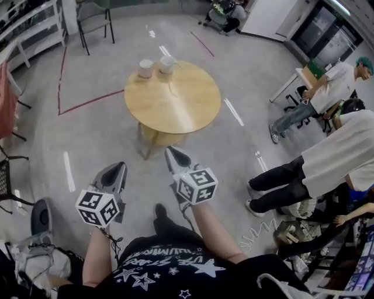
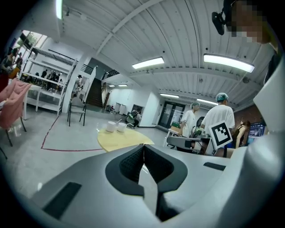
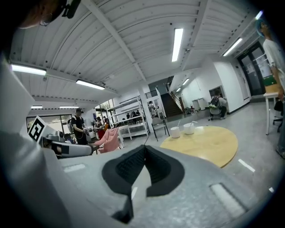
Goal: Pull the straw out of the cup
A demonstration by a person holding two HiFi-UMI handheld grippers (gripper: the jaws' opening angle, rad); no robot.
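Two white cups stand side by side at the far edge of a round wooden table (image 1: 175,102): the left cup (image 1: 145,68) and the right cup (image 1: 168,64), each with a thin straw that is hard to make out from here. Both show in the right gripper view, the left cup (image 3: 175,132) and the right cup (image 3: 189,128), with a straw (image 3: 179,124) sticking up. They also appear small in the left gripper view (image 2: 116,127). My left gripper (image 1: 121,166) and right gripper (image 1: 170,152) hover over the floor well short of the table, both shut and empty.
Several people stand or sit at the right, by a desk (image 1: 304,76). A chair (image 1: 93,17) is behind the table, white shelving (image 1: 35,29) is at the back left, and a pink cloth (image 1: 4,99) hangs at the left. Red tape lines (image 1: 82,104) cross the floor.
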